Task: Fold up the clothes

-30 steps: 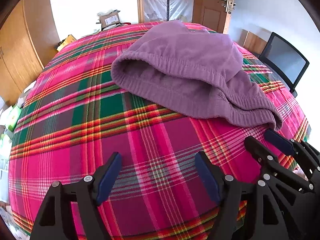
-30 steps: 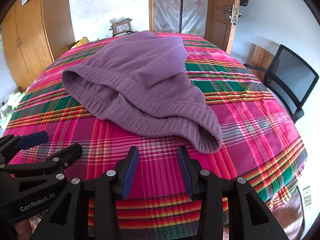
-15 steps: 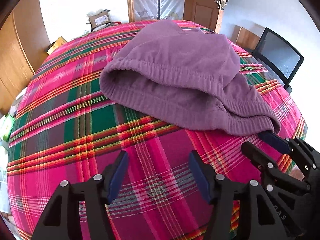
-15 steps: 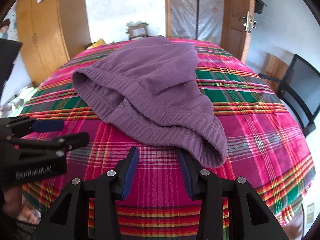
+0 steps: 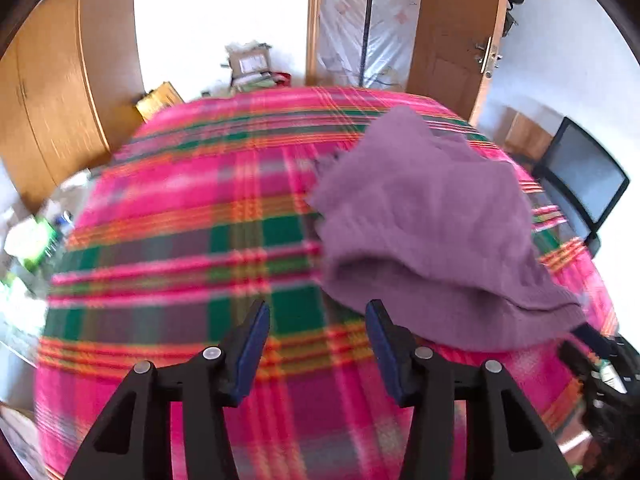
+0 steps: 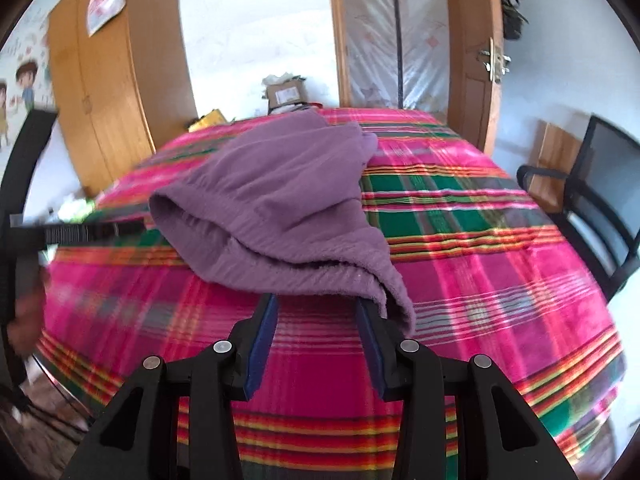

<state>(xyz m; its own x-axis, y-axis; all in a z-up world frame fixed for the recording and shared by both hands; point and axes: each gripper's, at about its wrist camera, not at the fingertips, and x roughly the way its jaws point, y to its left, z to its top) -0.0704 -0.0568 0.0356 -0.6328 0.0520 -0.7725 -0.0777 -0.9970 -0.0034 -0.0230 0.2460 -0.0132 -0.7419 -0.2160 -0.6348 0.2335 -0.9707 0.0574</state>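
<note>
No legible text in either view. Cardboard box (image 6: 285,94) against the far wall carries a white label, print too small to read. Paper sheet (image 6: 105,3) taped on the wardrobe (image 6: 100,112) shows red marks, blurred, unreadable. Left wrist view is motion-blurred; the same box (image 5: 250,65) gives nothing readable there.

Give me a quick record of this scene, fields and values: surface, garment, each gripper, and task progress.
surface: plaid blanket
garment: purple garment, crumpled, unfolded, waistband edge nearest the grippers
left gripper: jaws open, nothing between them, over the blanket just left of the garment
right gripper: jaws open, tips at the garment's near edge, not clamped
progress: no fold made yet
</note>
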